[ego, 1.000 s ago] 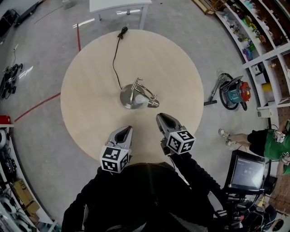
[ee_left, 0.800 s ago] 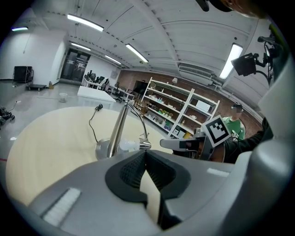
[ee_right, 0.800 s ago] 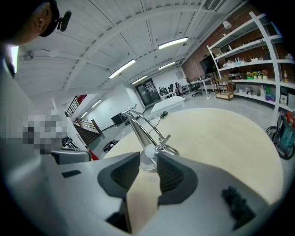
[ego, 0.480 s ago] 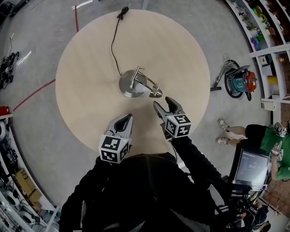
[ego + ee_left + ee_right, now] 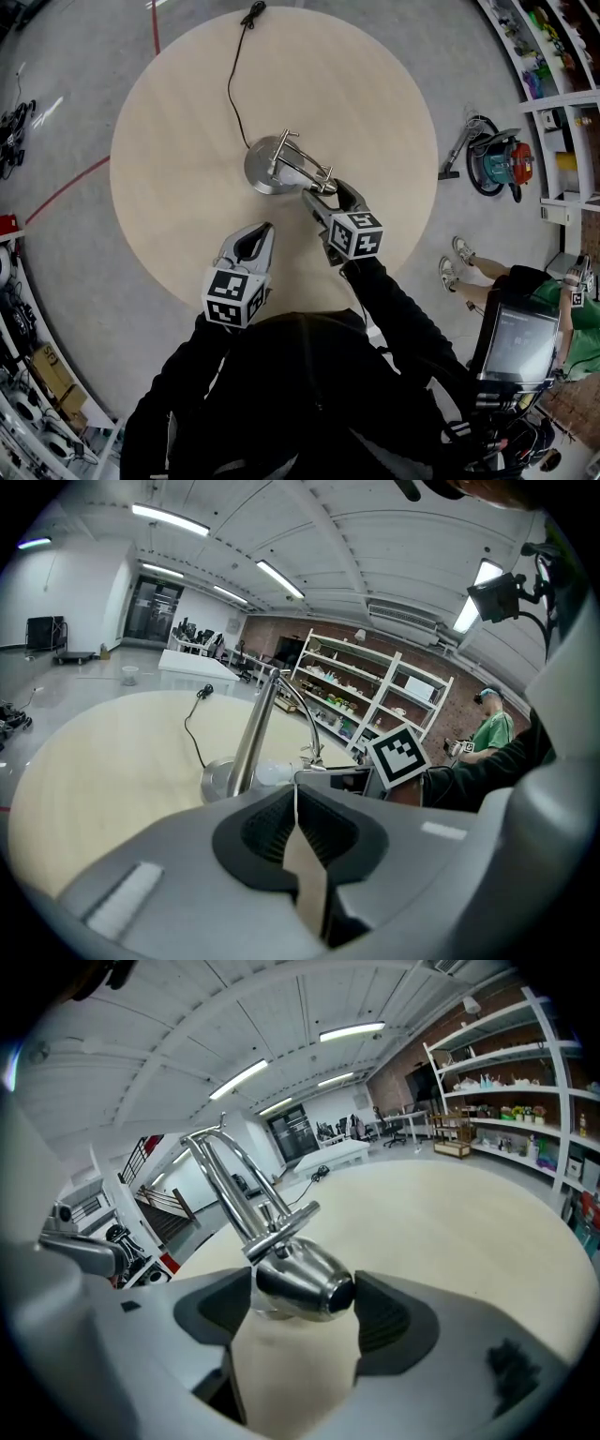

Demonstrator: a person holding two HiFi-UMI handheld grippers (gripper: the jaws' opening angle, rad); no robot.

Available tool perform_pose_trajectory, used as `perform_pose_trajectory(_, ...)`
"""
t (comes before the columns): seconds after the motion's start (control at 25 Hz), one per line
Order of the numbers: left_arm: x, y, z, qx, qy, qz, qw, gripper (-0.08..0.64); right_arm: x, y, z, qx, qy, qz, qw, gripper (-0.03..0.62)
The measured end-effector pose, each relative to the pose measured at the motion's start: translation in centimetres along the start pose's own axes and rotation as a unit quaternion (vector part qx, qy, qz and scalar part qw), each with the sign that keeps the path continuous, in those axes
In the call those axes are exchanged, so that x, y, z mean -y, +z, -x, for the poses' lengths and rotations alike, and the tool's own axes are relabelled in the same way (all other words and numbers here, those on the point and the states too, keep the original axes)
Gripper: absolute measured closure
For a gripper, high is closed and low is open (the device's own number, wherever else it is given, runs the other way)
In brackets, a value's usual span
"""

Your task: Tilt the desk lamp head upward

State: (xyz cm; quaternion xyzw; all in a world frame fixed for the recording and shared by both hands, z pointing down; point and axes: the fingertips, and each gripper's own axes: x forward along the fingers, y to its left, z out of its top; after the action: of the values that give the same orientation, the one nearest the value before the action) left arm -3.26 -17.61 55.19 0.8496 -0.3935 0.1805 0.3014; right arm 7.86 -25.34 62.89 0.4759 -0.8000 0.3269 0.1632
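Observation:
A brushed-metal desk lamp stands on its round base (image 5: 265, 165) in the middle of the round wooden table (image 5: 169, 216). Its head (image 5: 323, 187) droops toward me on twin rods (image 5: 234, 1185). My right gripper (image 5: 326, 194) reaches the head, and its jaws are opening. The rounded metal head (image 5: 305, 1283) lies between the two pads without being pressed by them. My left gripper (image 5: 261, 234) hangs over the table's near side, left of the lamp. Its jaws (image 5: 298, 822) are shut with nothing in them. The lamp's black cord (image 5: 234, 84) runs to the far edge.
On the floor to the right of the table stand a vacuum cleaner (image 5: 487, 173) and a monitor (image 5: 516, 342). A seated person in green (image 5: 548, 286) is there too. Shelves (image 5: 553, 56) line the right wall. A red tape line (image 5: 66, 187) crosses the floor on the left.
My right gripper has moved forward from the table's near side up to the lamp head, and its jaws have gone from shut to wide apart around it. The left gripper has hardly moved.

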Motion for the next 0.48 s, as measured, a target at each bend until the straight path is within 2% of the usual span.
perform_pose_trajectory(0.48, 0.4, -0.6, -0.3, 0.006, 0.005, 0.002, 1.0, 0.546, 1.9, -0.7, -1.6, -0.02, 0.012, -0.002, 1.0, 0.259)
